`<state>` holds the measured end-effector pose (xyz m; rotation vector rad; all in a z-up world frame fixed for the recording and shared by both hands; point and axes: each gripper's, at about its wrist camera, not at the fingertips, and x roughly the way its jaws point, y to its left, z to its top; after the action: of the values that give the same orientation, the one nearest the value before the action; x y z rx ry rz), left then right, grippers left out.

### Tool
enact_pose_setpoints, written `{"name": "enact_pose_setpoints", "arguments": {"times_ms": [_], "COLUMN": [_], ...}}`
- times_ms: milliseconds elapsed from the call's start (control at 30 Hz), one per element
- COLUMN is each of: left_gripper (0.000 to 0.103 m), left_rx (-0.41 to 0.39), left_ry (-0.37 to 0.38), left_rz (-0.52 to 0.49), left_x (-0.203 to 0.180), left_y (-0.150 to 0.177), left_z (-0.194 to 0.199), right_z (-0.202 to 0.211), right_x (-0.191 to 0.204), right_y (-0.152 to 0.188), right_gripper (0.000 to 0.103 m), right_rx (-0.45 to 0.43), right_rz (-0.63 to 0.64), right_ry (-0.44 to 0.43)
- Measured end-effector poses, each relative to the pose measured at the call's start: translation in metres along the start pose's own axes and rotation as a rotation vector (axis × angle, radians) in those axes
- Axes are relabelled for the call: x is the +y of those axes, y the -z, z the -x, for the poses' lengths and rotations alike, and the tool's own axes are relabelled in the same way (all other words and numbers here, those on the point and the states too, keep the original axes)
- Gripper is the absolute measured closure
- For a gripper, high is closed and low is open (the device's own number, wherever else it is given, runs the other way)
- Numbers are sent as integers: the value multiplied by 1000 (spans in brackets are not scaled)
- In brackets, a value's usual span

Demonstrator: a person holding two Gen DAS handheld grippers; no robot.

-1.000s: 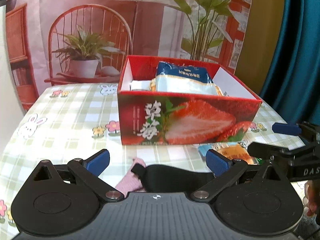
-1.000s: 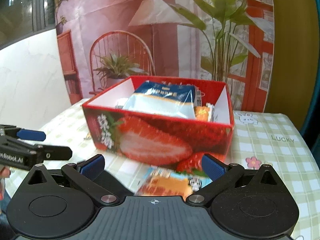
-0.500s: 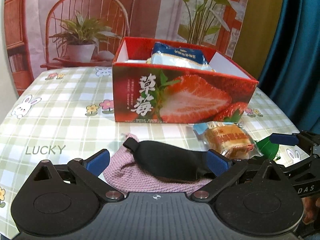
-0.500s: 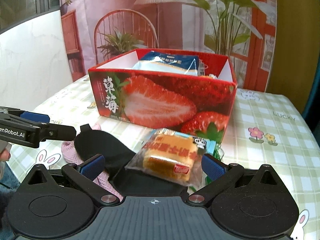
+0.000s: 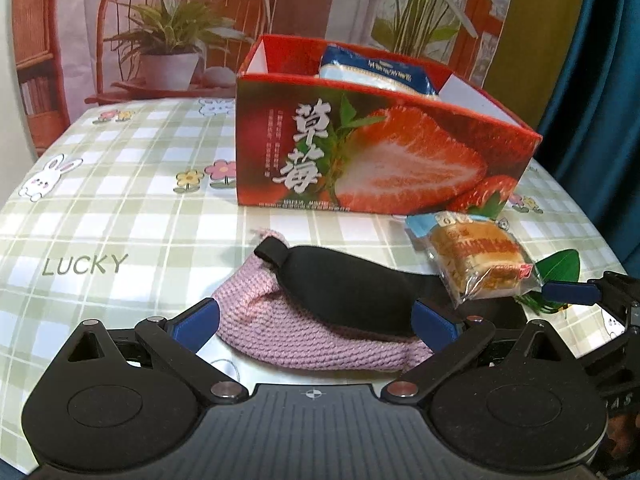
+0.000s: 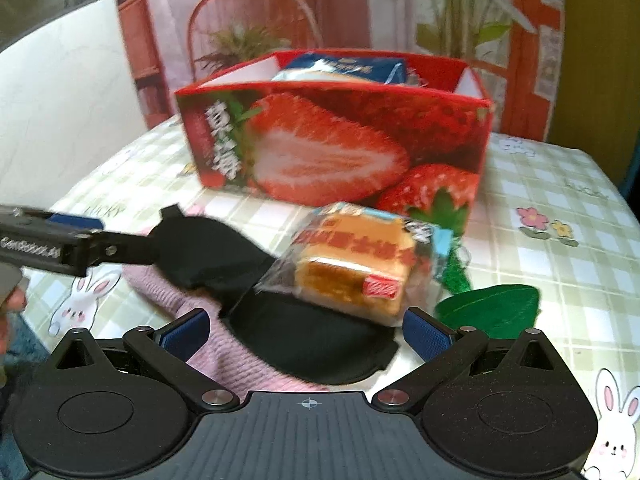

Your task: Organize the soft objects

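Left gripper (image 5: 316,322): I see jaws apart, over mask (image 5: 344,286).
Right gripper (image 6: 306,330): jaws apart.
Cake (image 6: 356,266): before box (image 6: 332,140).

A table covered by a green-and-white checked cloth (image 5: 120,216) printed with rabbits, flowers and the word LUCKY carries everything. A red strawberry-printed box (image 5: 376,152) stands on it toward the far side. Nearer lies a pink knitted piece (image 5: 312,340) with a black eye mask (image 5: 348,292) draped across it. Just to the right, a wrapped cake (image 5: 476,256) rests partly on the mask, beside a green leaf-shaped item (image 6: 492,310).
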<state>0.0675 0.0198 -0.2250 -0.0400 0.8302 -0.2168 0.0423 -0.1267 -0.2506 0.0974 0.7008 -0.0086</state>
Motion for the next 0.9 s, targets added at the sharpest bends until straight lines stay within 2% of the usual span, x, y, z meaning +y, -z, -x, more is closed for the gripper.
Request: {"name": "enact_pose_setpoints", "arguments": {"times_ms": [167,467,767,900], "left_gripper": [0,0,0,3], "left_rx": [15,27,56,41], "left_ry": [-6,-14,-19,-1], "left_rz": [24,33,16,17], "left_x": [5,7,5,6], "left_y": [2,3,7,7], "left_z": [-3,-6,-19,-20], "right_z": [-7,-21,-32,-40], "right_x": [9,1,-17,-29], "right_y": [4,8,-7,-17], "right_gripper": [1,1,1,1], "right_rx": [57,165,159,140], "right_rz": [48,60,104,122], "right_ry": [3,71,124,158]}}
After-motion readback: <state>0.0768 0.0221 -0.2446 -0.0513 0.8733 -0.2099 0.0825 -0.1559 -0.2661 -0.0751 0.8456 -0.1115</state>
